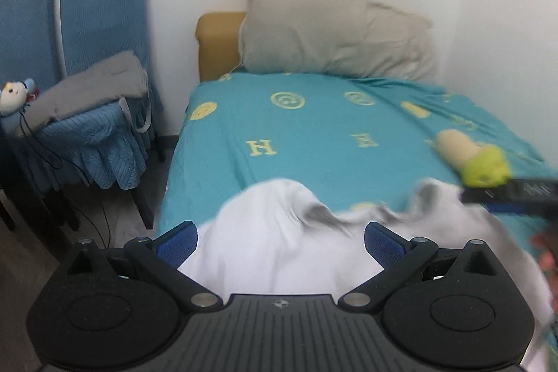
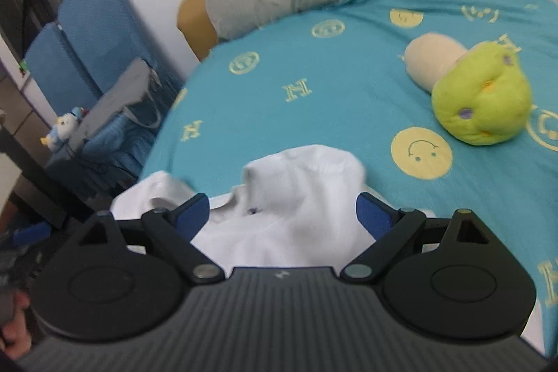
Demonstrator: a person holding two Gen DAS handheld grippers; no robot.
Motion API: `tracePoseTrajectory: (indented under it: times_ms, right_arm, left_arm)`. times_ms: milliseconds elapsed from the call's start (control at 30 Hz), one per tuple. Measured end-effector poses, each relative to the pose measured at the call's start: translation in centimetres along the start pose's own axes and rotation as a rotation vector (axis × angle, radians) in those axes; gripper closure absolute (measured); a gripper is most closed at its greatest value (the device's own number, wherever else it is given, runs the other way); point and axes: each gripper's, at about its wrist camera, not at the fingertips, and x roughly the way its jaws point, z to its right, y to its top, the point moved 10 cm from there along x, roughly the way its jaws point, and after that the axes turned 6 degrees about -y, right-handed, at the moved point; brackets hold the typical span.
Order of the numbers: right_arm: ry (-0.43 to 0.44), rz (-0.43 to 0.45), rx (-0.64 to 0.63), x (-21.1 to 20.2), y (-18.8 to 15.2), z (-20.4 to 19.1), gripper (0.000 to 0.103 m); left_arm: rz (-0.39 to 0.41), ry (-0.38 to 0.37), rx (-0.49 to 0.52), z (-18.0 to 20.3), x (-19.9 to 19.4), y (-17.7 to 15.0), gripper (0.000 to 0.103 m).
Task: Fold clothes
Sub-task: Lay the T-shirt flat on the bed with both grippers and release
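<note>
A white garment lies rumpled on the near end of a bed with a teal sheet. My left gripper is open, its blue pads wide apart above the cloth, nothing between them. In the right wrist view the same white garment bulges up between the spread pads of my right gripper, which is open too. The right gripper shows as a dark blurred shape at the right edge of the left wrist view. Whether either gripper touches the cloth is unclear.
A beige-and-green plush toy lies on the teal sheet to the right. A grey pillow leans at the head of the bed. Blue-covered chairs with a grey cushion and a small toy stand left of the bed.
</note>
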Motion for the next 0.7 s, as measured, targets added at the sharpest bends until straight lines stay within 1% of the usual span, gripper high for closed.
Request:
tracePoseTrajectory:
  times_ms: [100,200,300,400,467,567,700]
  right_arm:
    - [-0.002,0.057,-0.016,-4.6,-1.5,-1.0,0.011]
    - [0.004,0.118,-0.023,-10.1,-4.0,-1.8,0.011]
    - [0.000,0.157,-0.039,-15.8,-7.3,-2.4,0.011]
    - [-0.010,0.166,-0.035,-21.6,-11.3,-2.5,0.011]
    - [-0.016,0.167,-0.030,-25.0,-13.9,-2.4,0.011]
    - [-0.011,0.200,-0.048,-29.3,-17.5,-2.3,0.011]
    - [0.021,0.230,-0.050,-32.2,-20.3,-2.1,0.011]
  left_arm:
    - [0.027,0.023,0.030,2.1,-5.9,-2.9,0.000]
    - [0.066,0.032,0.023,3.9,-12.4,-5.8,0.000]
    - [0.098,0.033,0.005,5.7,-18.4,-8.7,0.000]
    - [0.135,0.024,-0.019,7.5,-24.4,-11.5,0.000]
    - [0.149,0.033,-0.011,8.1,-26.8,-12.8,0.000]
    - [0.165,0.051,0.010,9.0,-29.9,-14.4,0.000]
    - [0.188,0.075,0.027,10.0,-33.7,-16.5,0.000]
